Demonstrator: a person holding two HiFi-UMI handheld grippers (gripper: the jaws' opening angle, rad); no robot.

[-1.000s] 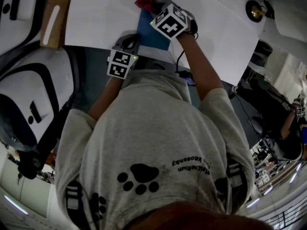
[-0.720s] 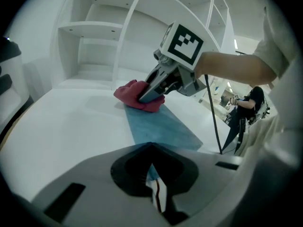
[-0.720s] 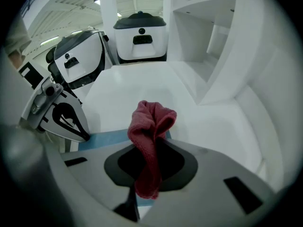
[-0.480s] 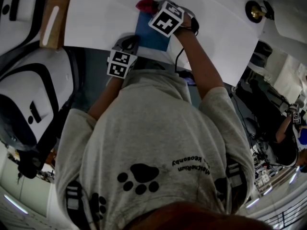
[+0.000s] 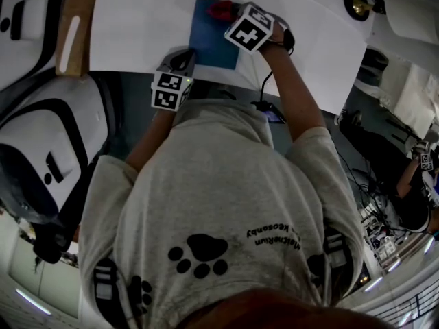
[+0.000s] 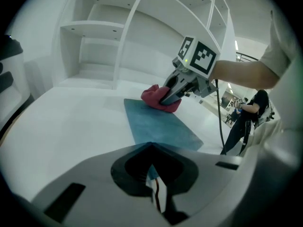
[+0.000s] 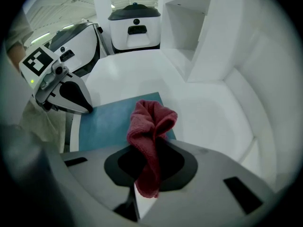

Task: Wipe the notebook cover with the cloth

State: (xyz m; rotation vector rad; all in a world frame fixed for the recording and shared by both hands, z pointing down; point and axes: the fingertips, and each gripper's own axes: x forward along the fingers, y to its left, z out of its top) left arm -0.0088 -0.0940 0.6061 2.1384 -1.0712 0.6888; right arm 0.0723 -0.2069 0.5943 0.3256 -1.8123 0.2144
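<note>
Cloth [image 7: 150, 126], red and bunched, is pinched between the closed jaws of the right gripper [image 7: 147, 174] and rests on the far end of the blue notebook [image 7: 111, 122], flat on the white table [image 5: 137, 26]. Only the left gripper view shows the left gripper [image 6: 154, 181] nipping the notebook's near edge.

Lab with white machines [image 7: 135, 27] and shelving [image 6: 109, 37]

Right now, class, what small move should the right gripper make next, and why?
Probably draw the right gripper, shut on the cloth, back across the notebook toward the left gripper. The cloth sits at the cover's far end, so most of the cover lies nearer, and the left gripper pins the near corner.
</note>
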